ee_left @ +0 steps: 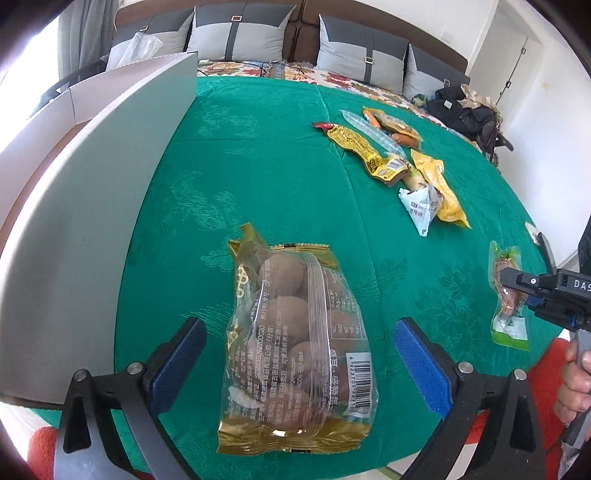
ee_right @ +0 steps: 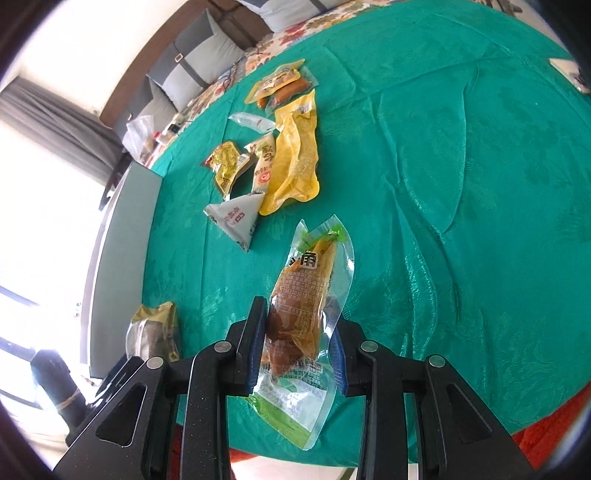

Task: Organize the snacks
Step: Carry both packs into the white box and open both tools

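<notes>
In the left wrist view a clear bag with gold edges [ee_left: 295, 350], full of round brown snacks, lies flat on the green tablecloth [ee_left: 258, 166]. My left gripper [ee_left: 299, 325] is open wide, one blue pad on each side of the bag and neither touching it. In the right wrist view my right gripper [ee_right: 301, 314] is shut on a clear pouch with green trim [ee_right: 306, 280] that holds a brown piece of meat. The pads pinch its middle. That pouch [ee_left: 508, 295] and the right gripper [ee_left: 517, 284] also show at the left view's right edge. The gold-edged bag [ee_right: 155, 328] shows at lower left.
A white box wall [ee_left: 110, 184] stands along the cloth's left side. A loose pile of snack packets [ee_left: 399, 158] [ee_right: 273, 155] lies further back: yellow pouches, sausages, a white triangular pack. Grey pillows [ee_left: 240, 33] line the back. A hand [ee_left: 576, 376] shows at the right.
</notes>
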